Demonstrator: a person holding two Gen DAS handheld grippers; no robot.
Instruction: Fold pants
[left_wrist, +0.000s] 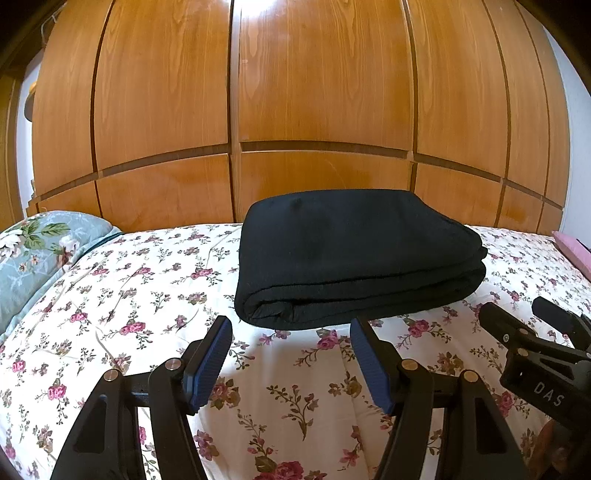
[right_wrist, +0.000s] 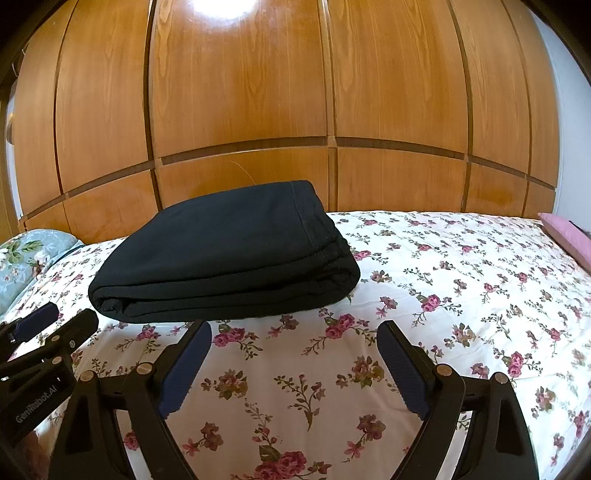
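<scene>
The black pants (left_wrist: 354, 258) lie folded in a thick, neat rectangle on the floral bedspread (left_wrist: 147, 288). They also show in the right wrist view (right_wrist: 229, 254). My left gripper (left_wrist: 290, 325) is open and empty, a little short of the pants' near edge. My right gripper (right_wrist: 295, 330) is open and empty, just in front of the pants' near right part. Each gripper shows at the edge of the other's view: the right gripper (left_wrist: 517, 314) and the left gripper (right_wrist: 72, 314).
A wooden wardrobe (left_wrist: 317, 110) stands right behind the bed. A blue-green floral pillow (left_wrist: 33, 251) lies at the left end. A pink pillow (right_wrist: 569, 236) lies at the right end. Bare bedspread (right_wrist: 461, 288) stretches to the right of the pants.
</scene>
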